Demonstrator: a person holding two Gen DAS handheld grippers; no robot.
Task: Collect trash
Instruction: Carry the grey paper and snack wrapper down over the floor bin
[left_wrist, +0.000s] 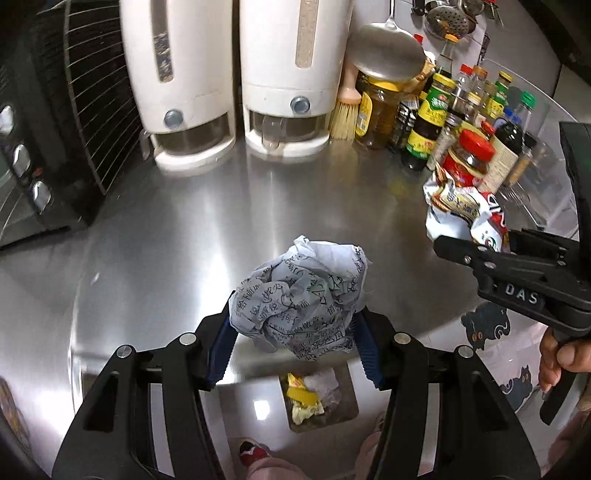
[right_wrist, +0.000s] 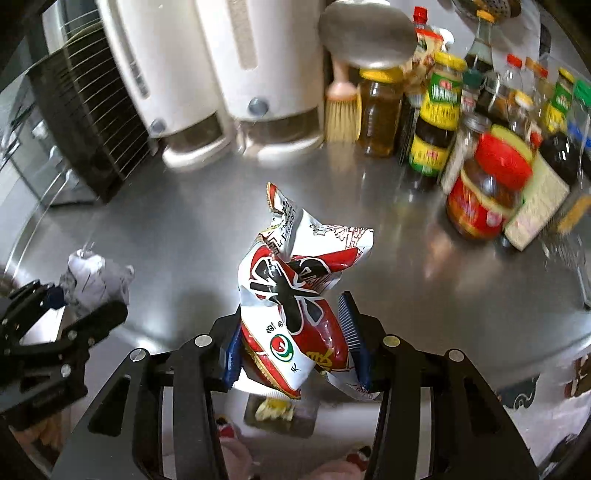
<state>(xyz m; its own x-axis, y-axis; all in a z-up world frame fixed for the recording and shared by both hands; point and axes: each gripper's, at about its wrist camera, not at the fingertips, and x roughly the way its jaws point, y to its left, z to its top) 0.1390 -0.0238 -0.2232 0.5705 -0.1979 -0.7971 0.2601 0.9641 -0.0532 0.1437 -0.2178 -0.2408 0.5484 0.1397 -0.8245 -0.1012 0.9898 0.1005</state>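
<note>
My left gripper (left_wrist: 295, 343) is shut on a crumpled ball of printed paper (left_wrist: 301, 291), held above the steel counter's front edge. My right gripper (right_wrist: 293, 343) is shut on a crumpled red and white snack wrapper (right_wrist: 295, 295). The wrapper (left_wrist: 461, 218) and the right gripper (left_wrist: 476, 251) show at the right of the left wrist view. The paper ball (right_wrist: 96, 280) and the left gripper (right_wrist: 74, 314) show at the left of the right wrist view. Below the counter edge a bin (left_wrist: 351, 410) (right_wrist: 306, 421) holds yellow and white scraps.
Two white dispensers (left_wrist: 236, 77) stand at the back of the steel counter (left_wrist: 184, 229). A black oven with a wire rack (left_wrist: 48, 140) is at the left. Several sauce bottles and jars (left_wrist: 461, 122), a brush (left_wrist: 345, 110) and a ladle stand at the back right.
</note>
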